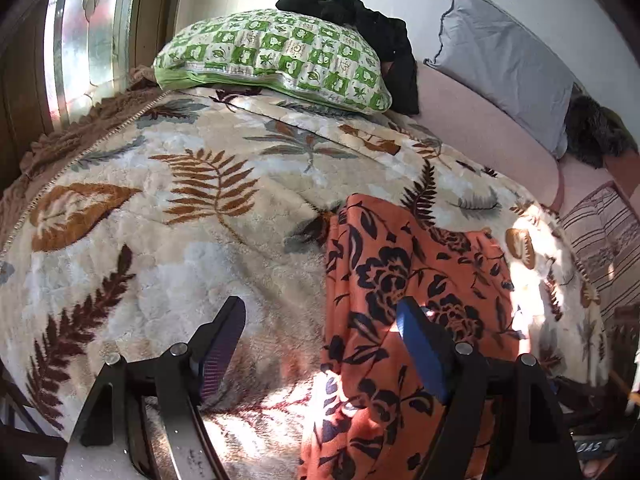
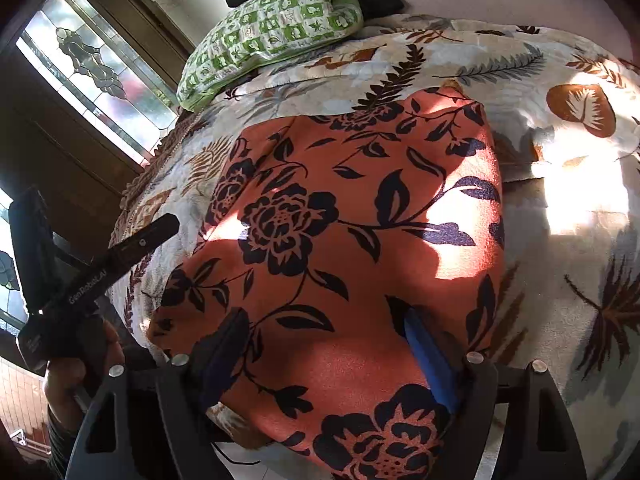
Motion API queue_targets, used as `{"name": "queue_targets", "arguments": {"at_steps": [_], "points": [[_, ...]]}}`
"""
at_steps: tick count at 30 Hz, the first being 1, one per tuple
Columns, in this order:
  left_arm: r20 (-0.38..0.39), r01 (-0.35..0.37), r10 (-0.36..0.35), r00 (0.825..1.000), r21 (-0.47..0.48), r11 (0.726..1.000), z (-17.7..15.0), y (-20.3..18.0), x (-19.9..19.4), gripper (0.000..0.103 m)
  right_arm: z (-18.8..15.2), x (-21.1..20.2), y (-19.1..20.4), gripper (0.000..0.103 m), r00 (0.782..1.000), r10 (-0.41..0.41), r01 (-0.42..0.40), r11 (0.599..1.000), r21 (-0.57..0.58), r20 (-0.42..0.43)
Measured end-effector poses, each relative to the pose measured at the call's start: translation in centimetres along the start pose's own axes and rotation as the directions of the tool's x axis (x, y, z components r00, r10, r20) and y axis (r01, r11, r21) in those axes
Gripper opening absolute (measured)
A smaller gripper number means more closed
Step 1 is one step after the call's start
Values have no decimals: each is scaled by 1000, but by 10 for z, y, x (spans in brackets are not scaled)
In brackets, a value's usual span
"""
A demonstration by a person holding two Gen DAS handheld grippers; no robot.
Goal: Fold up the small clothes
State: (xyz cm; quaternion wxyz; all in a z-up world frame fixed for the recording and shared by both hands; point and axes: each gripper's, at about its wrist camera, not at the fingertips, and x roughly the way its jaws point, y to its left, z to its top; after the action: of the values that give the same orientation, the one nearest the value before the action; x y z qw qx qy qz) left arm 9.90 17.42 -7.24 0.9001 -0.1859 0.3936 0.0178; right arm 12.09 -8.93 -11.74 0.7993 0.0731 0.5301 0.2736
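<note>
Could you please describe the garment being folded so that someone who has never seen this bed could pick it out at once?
Start from the cream blanket with brown fern leaves that covers the bed. On it, nearer than the green checked pillow, lies the orange garment. Only it bears large black roses and leaves; the black clothing behind the pillow is plain.

The left hand-held gripper (image 2: 94, 264) bears "GenRobot.AI" in pale letters.

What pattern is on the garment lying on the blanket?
Orange fabric garment printed with dark navy-black roses and leaves; clearest in the right wrist view.
</note>
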Motion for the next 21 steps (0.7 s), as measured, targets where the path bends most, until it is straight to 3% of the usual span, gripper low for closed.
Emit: {"name": "queue_targets", "arguments": {"at_steps": [3, 6, 9, 10, 11, 12, 13, 14, 16, 19, 21], "points": [[-65, 148, -153, 986, -76, 986, 24, 6, 22, 78, 0, 0, -3, 84, 1000, 15, -15, 1000, 9, -1], [-165, 224, -236, 958, -89, 971, 42, 5, 55, 78, 0, 0, -6, 84, 999, 36, -37, 999, 20, 6], [-213, 266, -278, 937, -82, 960, 48, -2, 76, 77, 0, -1, -8, 85, 998, 55, -56, 998, 28, 9], [-239, 276, -289, 927, -87, 957, 47, -2, 87, 63, 0, -1, -9, 85, 998, 62, -63, 998, 30, 10], [-289, 238, -253, 923, -87, 968, 41, 1, 105, 27, 0, -1, -10, 85, 998, 69, -69, 997, 30, 11], [-318, 227, -259, 912, -133, 965, 35, 12, 121, 25, 0, -1, -11, 85, 997, 75, -75, 997, 29, 12], [-290, 270, -330, 898, -229, 935, 33, 26, 124, 24, 0, -2, -11, 85, 996, 84, -84, 996, 29, 12], [-277, 281, -356, 892, -276, 919, 35, 32, 121, 21, 0, -1, -12, 85, 995, 96, -96, 995, 29, 11], [-273, 254, -309, 911, -218, 942, 38, 23, 111, 20, 1, -1, -12, 85, 995, 102, -103, 994, 30, 7], [-269, 249, -286, 920, -161, 955, 37, 9, 94, 26, 2, 1, -14, 85, 994, 109, -109, 993, 35, 6], [-267, 283, -324, 908, -181, 942, 33, 9, 76, 48, 2, 0, -17, 86, 992, 123, -123, 991, 50, 14]]}}
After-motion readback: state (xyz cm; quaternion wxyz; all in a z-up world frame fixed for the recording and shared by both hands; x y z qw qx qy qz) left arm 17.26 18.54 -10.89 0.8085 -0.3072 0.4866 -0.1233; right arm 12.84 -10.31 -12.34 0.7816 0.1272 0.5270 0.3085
